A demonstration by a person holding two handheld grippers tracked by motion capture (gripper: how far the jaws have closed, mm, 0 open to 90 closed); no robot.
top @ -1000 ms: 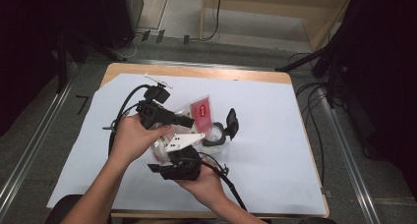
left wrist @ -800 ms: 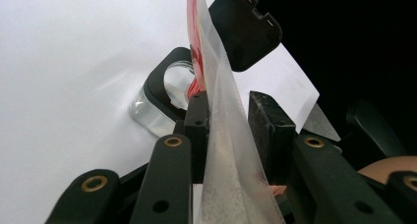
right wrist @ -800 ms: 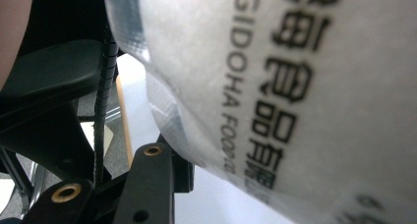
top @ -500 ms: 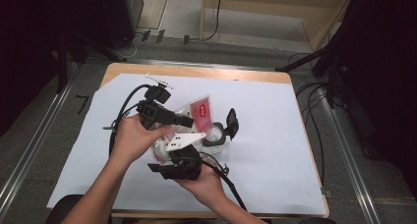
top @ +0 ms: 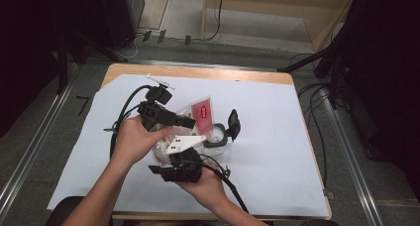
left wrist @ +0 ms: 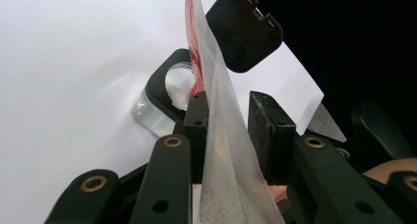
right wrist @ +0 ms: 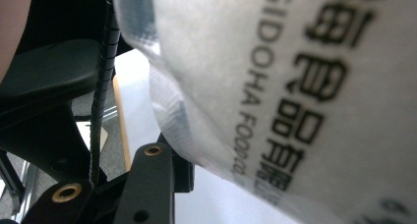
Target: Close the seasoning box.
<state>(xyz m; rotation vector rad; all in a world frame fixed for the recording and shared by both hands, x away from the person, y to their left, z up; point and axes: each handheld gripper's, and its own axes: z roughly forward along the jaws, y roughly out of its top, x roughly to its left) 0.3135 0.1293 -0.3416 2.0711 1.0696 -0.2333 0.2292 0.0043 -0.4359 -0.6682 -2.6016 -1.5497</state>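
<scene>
You hold the translucent plastic food pouch with the red label (top: 200, 112) between both grippers, left fingers (left wrist: 196, 130) and right fingers (right wrist: 162, 165) pinching its edges, so its mouth tilts over the open clear black-lidded jar (top: 218, 136) on the counter (top: 277, 132).

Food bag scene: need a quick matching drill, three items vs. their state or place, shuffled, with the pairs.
Items:
1. food bag
2. clear container
3. container lid
4. white sheet

States or places:
A. flipped open, standing up above the black rim
B. spread over the wooden table top
C. held up between the jaws of the left gripper
D. standing on the sheet, mouth uncovered

Pairs: 1-C, 2-D, 3-A, 4-B
</scene>
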